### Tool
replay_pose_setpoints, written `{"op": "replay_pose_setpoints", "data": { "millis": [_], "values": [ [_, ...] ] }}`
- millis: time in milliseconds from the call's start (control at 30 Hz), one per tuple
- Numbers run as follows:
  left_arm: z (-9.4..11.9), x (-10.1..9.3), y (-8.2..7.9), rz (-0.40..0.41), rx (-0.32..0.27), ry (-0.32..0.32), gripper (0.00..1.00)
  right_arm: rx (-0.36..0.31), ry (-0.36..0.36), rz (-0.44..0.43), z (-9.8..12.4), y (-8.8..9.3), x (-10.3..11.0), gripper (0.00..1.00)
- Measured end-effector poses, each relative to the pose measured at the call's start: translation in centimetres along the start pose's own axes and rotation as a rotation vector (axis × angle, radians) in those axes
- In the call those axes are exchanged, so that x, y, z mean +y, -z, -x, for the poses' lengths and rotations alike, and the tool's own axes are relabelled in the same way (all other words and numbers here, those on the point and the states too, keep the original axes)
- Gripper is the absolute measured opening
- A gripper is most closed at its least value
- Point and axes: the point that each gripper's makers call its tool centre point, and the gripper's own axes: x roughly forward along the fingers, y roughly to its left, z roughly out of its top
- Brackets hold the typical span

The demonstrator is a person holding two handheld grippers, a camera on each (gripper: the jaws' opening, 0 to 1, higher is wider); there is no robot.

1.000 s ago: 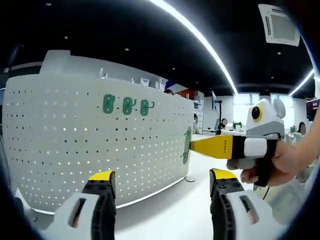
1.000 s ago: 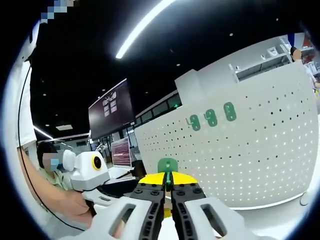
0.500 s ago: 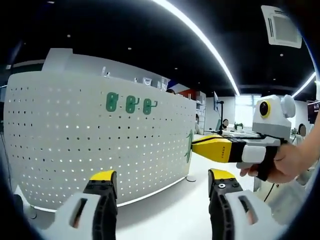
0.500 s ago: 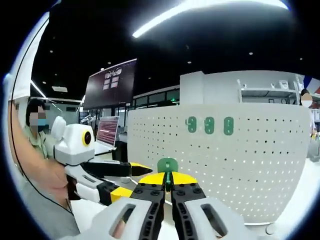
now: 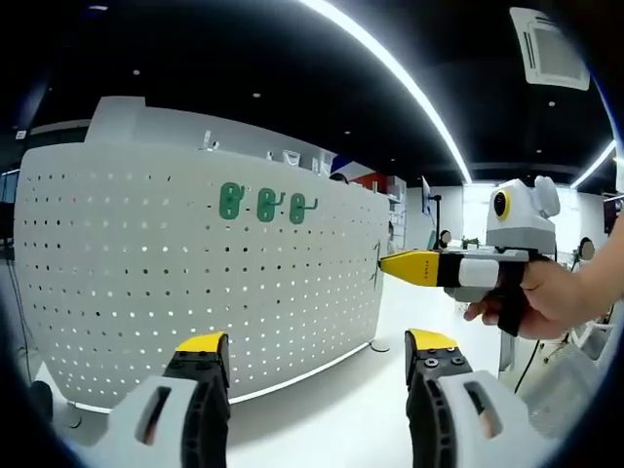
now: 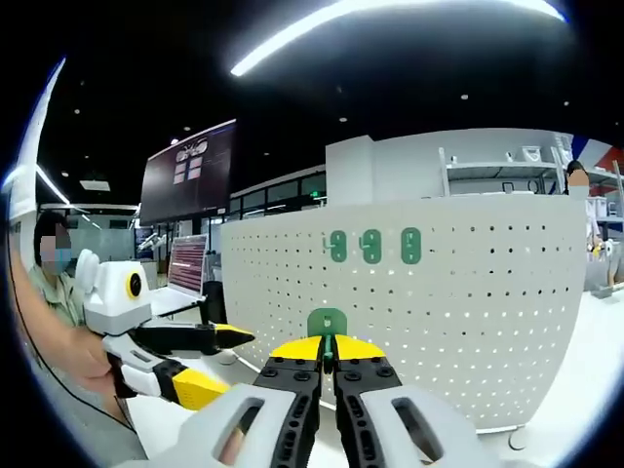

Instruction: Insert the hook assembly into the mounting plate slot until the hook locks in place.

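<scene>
Before the big white perforated metal pegboard panel (image 5: 195, 263) both claws hang in the air. Three small green plastic hooks (image 5: 261, 204) sit in a row high on the panel's face, just under its top edge. Seen from the left gripper view, the left claw (image 5: 317, 366) stands with its yellow-tipped black jaws wide apart and nothing between them — it is level with the panel's lower part, above the pale worktop (image 5: 322, 429). Off the panel's right edge the right claw (image 5: 385, 263) points its closed yellow jaws at that edge, held by a person's hand (image 5: 546, 302), with a thin green piece at the very tip.

From the right gripper view, the right claw is shut tight on a green plastic hook assembly (image 6: 327, 324) — its rounded plate sticks up above the jaw tips, set against the panel's lower half, below the row of three hooks. The left claw shows left of the panel there, jaws spread.
</scene>
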Motion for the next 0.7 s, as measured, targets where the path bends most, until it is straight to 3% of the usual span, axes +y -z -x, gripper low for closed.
{"op": "replay_pose_setpoints", "data": {
  "millis": [700],
  "values": [
    [3.2,2.2,0.1,-0.014,0.003,-0.054,0.73,0.002,0.099,0.026,-1.8,-2.2,-4.6,0.01]
  ]
}}
